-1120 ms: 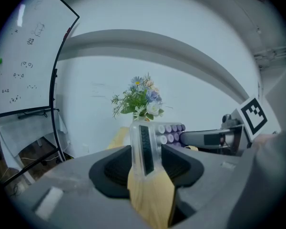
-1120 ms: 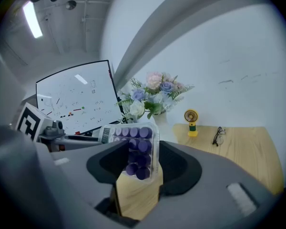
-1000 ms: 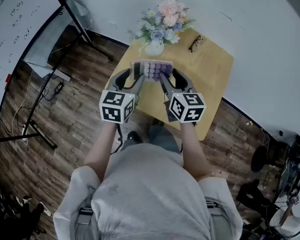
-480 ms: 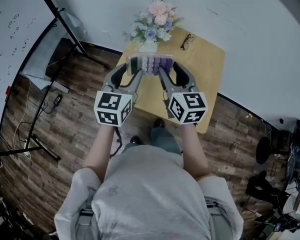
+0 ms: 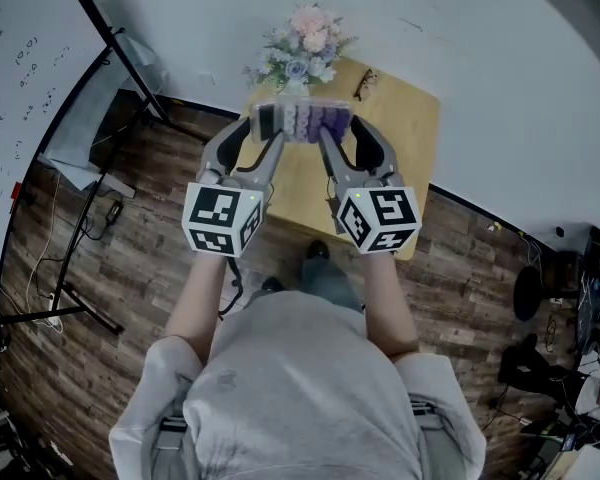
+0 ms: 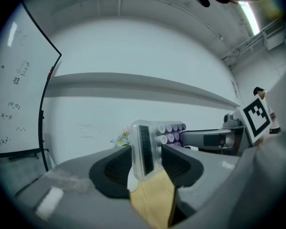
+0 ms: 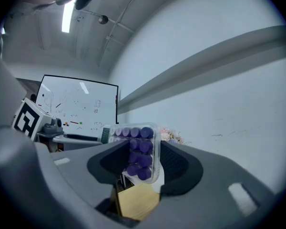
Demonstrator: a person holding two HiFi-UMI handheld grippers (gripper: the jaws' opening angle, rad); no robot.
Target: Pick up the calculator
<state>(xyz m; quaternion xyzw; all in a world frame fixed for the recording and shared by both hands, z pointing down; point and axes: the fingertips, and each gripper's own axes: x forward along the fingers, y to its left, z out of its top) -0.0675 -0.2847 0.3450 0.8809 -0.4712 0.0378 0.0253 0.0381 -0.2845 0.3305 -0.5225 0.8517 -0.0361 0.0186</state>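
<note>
Above the table's (image 5: 400,153) far left corner, the calculator (image 5: 300,121) lies crosswise, left gripper (image 5: 265,123) and right gripper (image 5: 337,125) each clamped on one end.

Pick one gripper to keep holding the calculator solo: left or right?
Right, narrowly. Both grippers are shut on the calculator, held above the table. The right gripper clamps across the key rows, seemingly deeper than the left gripper on the display end.
</note>
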